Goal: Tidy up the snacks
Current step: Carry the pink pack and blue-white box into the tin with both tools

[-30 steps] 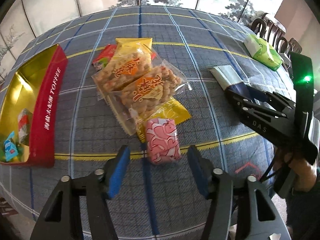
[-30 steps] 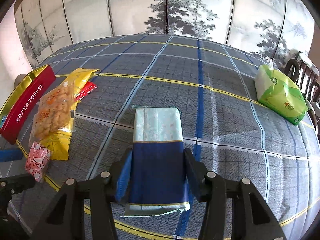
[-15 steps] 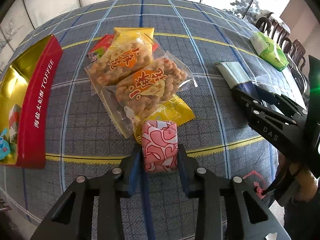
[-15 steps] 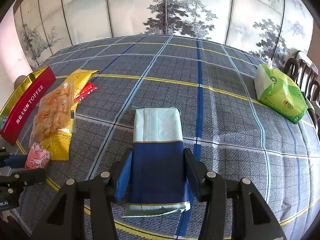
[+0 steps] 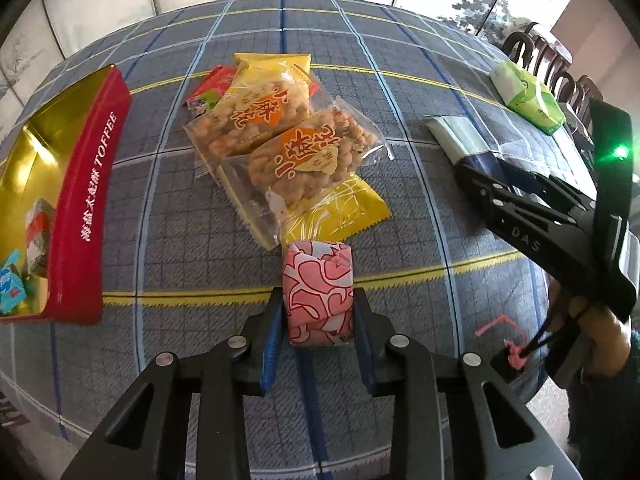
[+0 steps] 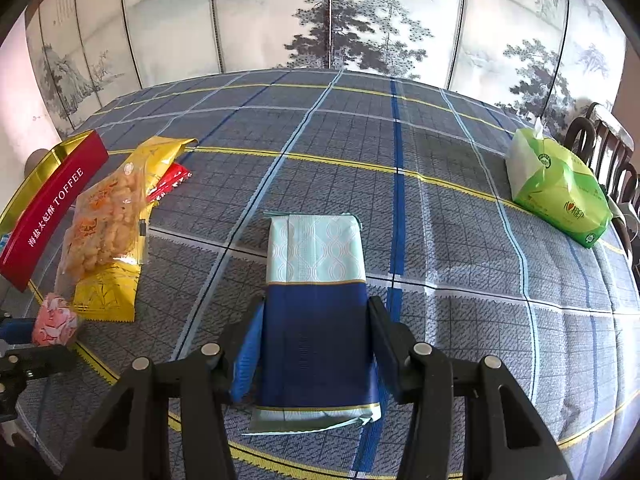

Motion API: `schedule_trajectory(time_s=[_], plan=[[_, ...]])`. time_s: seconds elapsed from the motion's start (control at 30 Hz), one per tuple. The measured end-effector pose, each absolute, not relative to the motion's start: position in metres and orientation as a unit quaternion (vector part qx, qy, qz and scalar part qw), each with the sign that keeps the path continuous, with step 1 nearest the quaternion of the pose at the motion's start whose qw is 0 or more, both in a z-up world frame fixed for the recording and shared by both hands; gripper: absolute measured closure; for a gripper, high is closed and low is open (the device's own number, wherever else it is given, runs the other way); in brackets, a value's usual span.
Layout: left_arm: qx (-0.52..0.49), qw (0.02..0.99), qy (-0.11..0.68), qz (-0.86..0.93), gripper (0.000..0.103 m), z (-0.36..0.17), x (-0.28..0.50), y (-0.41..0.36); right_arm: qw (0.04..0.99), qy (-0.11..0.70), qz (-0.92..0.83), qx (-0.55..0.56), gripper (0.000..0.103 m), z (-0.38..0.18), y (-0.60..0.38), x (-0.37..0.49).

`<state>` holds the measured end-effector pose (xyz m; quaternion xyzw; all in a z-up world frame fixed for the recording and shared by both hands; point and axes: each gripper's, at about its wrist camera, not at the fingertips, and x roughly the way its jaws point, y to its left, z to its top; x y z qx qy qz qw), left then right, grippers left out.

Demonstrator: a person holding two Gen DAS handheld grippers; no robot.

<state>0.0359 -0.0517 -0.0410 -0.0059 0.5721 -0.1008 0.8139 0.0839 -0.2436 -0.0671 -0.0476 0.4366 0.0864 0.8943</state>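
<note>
Having narrowed from wide apart, the left gripper (image 5: 318,316) is clamping the pink candy packet (image 5: 317,292) near the bench's (image 5: 180,220) front edge, probably for the toffee tin (image 5: 86,216), while the right gripper (image 6: 316,344) is gripping a blue packet (image 6: 316,300).

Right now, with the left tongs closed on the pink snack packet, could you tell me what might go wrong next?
1. The left tongs grip the soft pink packet and already crumple it; its contents could get crushed.
2. The packet's far end touches the yellow pouch under the peanut bags; lifting may drag them.
3. The red toffee tin has tall walls; a low carry might clip one.
</note>
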Motion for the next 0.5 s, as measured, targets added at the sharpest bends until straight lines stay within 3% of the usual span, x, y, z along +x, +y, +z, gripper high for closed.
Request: schedule_trajectory(time_s=[0.5], plan=[[0.019,0.84,0.534,-0.092,0.075,-0.006,0.016,-0.028,0.893,0.442,0.072,-0.048,0.052,-0.067,-0.24,0.084]])
